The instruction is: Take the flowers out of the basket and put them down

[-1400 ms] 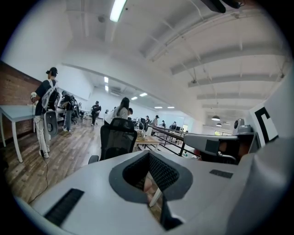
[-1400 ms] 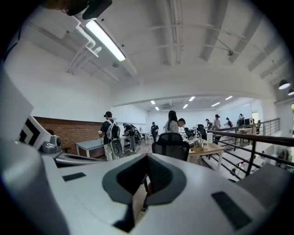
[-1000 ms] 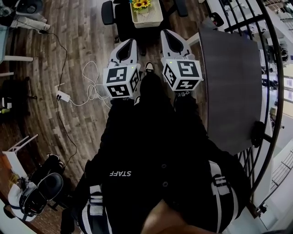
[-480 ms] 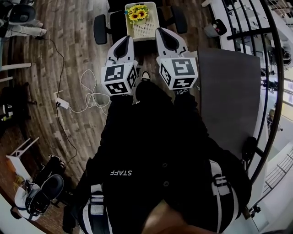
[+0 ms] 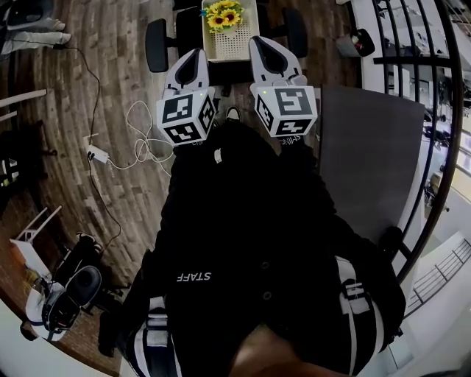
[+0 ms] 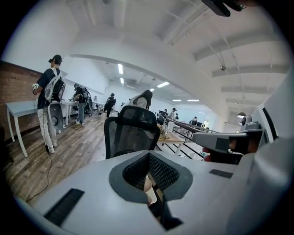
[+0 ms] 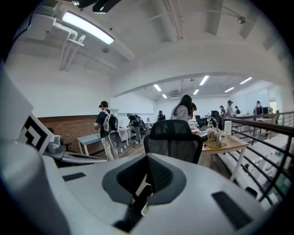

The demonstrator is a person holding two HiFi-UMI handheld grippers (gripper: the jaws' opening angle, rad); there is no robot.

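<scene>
1. Both tools are held up side by side in front of the person. The left tool (image 5: pixel 193 65) and the right tool (image 5: pixel 266 56) each have their jaws pressed together, with nothing between them.
2. The bunch of yellow sunflowers (image 5: pixel 223 15) stands at the far end of the cream perforated plastic basket (image 5: pixel 234 46). The basket sits on a black office chair (image 5: pixel 154 44), just beyond the tool tips.
3. To my eye the reach is only starting, and one tool must open before it dips in.
4. Better to grip low on the stems, which the heads hide from above. The petals would crush.
5. The basket looks light, so the other tool could steady its rim to stop it lifting with the flowers.
</scene>
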